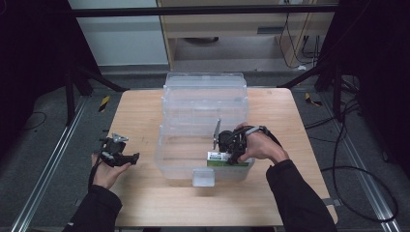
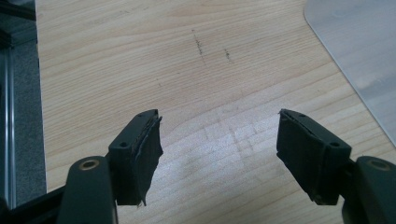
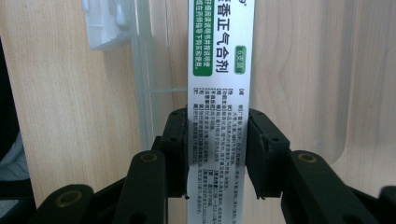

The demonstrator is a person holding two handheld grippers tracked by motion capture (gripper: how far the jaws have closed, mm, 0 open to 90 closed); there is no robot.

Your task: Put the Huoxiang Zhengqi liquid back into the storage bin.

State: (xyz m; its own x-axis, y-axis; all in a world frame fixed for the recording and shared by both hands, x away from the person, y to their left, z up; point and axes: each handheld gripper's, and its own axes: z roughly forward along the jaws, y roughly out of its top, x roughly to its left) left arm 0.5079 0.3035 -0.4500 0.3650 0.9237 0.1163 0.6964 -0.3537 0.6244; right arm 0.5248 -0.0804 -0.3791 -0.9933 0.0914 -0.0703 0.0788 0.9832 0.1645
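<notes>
From above, a light wooden table (image 1: pixel 145 193) stands in a dark room with grey floor; a clear plastic bin (image 1: pixel 205 104) sits at its centre. The left gripper (image 2: pixel 219 149) hovers with jaws spread over bare wood. The right gripper (image 3: pixel 217 154) clamps a white-and-green box (image 3: pixel 219 70) inside the bin's front edge.
</notes>
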